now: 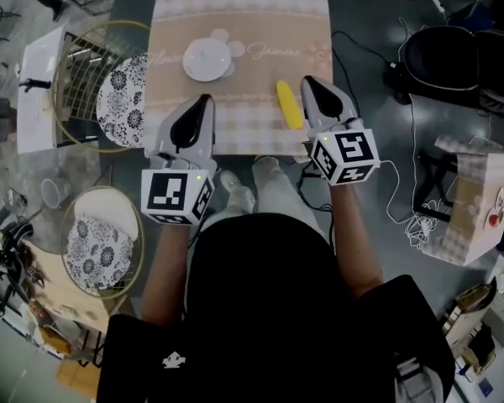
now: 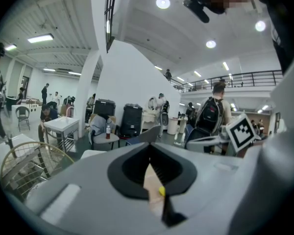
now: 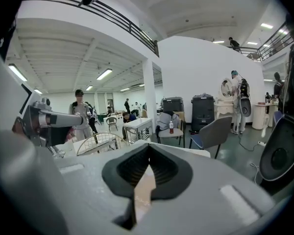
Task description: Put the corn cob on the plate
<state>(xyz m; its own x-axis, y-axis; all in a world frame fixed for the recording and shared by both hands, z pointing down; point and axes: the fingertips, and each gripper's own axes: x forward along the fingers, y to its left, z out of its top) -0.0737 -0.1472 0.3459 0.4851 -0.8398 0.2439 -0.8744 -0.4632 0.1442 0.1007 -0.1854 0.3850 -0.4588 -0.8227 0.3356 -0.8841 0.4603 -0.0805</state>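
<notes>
Black-clad shoulders fill the bottom of the head view, and from them two forearms reach up toward the plate (image 1: 207, 60). That plate, white and round with two small ear-shaped bumps on its rim, sits on the checked cloth of the table (image 1: 235, 11), its face plain white. The corn cob (image 1: 289, 104) lies on the cloth below and to the right of the plate, well apart from it, lengthwise toward the person.

The left gripper (image 1: 205, 101) is below the plate and the right gripper (image 1: 307, 82) is to the plate's lower right, just beside the cob, so the cob lies between the two. Each gripper's own view shows its jaws together at the tips with nothing clamped. A spot of yellow shows through the slit under the left pair.

Left of the plate, off the table, a patterned black-and-white dish (image 1: 122, 99) rests against a gold wire rack (image 1: 88, 61). A second patterned dish (image 1: 101, 252) sits in a wire hoop far below-left of the plate. A black bag (image 1: 454, 57) and a loose white cable (image 1: 407, 200) lie on the floor to the plate's right.
</notes>
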